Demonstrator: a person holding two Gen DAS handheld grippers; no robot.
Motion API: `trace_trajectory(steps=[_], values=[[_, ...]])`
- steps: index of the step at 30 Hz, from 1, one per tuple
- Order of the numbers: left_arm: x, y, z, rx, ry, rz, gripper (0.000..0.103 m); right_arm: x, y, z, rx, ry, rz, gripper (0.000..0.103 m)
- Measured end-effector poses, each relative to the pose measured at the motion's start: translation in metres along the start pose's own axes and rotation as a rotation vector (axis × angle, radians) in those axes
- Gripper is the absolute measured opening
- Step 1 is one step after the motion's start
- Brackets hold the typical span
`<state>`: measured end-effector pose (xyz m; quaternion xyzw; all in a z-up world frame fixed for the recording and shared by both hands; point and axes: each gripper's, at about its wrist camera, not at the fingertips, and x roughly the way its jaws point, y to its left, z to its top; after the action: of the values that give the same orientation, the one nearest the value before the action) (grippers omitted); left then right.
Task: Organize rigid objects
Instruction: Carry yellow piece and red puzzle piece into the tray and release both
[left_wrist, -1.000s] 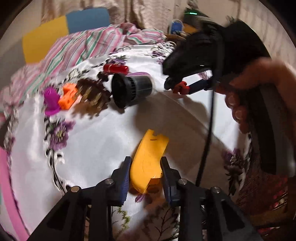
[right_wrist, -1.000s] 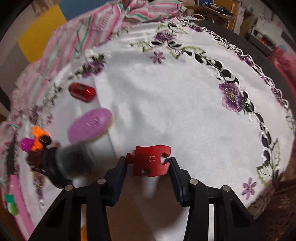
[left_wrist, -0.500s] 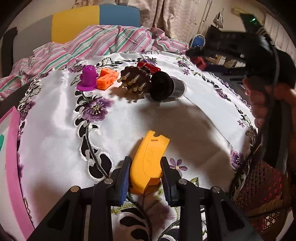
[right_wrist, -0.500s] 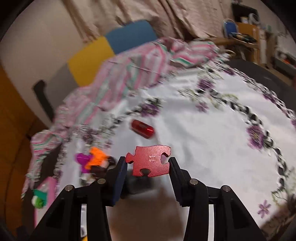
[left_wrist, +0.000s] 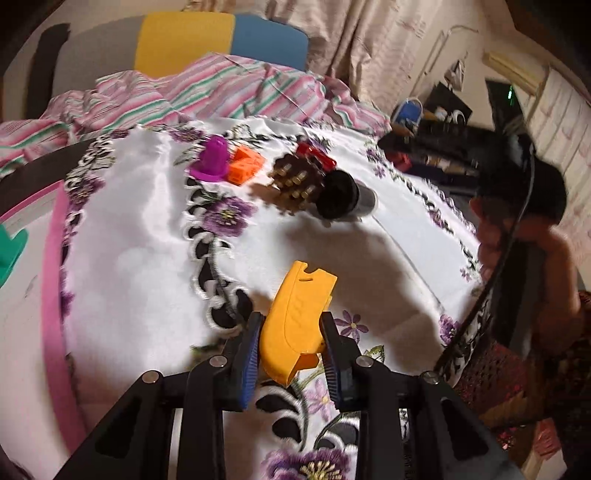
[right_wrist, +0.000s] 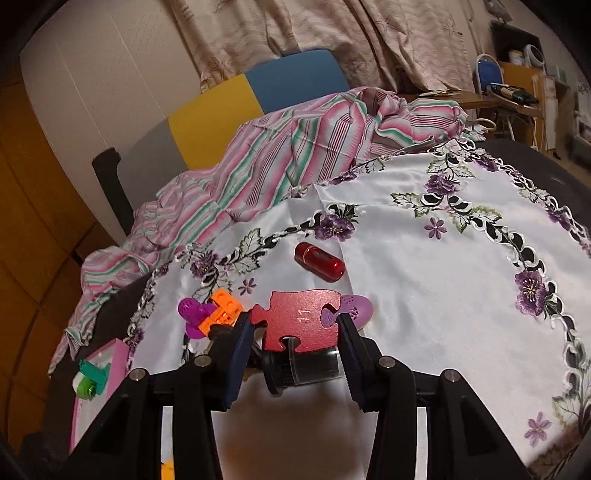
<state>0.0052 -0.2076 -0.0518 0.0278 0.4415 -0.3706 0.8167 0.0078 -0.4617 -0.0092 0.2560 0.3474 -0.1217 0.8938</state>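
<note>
Compared with a second ago, both held pieces are higher above the white embroidered tablecloth (right_wrist: 424, 295), and the views show more of the room. The left gripper (left_wrist: 291, 343) pinches the curved yellow plastic piece (left_wrist: 295, 317), and the right gripper (right_wrist: 295, 332) pinches the flat red jigsaw piece (right_wrist: 299, 317) by its edges. Both grippers point slanting down over the table.
</note>
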Motion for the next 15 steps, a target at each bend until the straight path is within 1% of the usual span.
trace_trajectory(steps=[4,7,10,12,15], values=[[-0.023,0.015,-0.003,-0.041,-0.042,0.015,0.03,0.003,0.008,-0.002,-0.049,0.013,-0.014,0.046],[-0.042,0.035,-0.005,-0.098,-0.075,0.044,0.03,0.004,0.013,-0.004,-0.074,0.015,-0.027,0.046],[-0.061,0.058,-0.008,-0.165,-0.108,0.094,0.03,0.003,0.017,-0.007,-0.064,0.01,-0.041,0.046],[-0.072,0.072,-0.011,-0.202,-0.127,0.12,0.03,0.003,0.026,-0.01,-0.089,0.011,-0.043,0.046],[-0.086,0.098,-0.015,-0.259,-0.15,0.167,0.03,0.004,0.047,-0.019,-0.133,0.022,-0.004,0.046]])
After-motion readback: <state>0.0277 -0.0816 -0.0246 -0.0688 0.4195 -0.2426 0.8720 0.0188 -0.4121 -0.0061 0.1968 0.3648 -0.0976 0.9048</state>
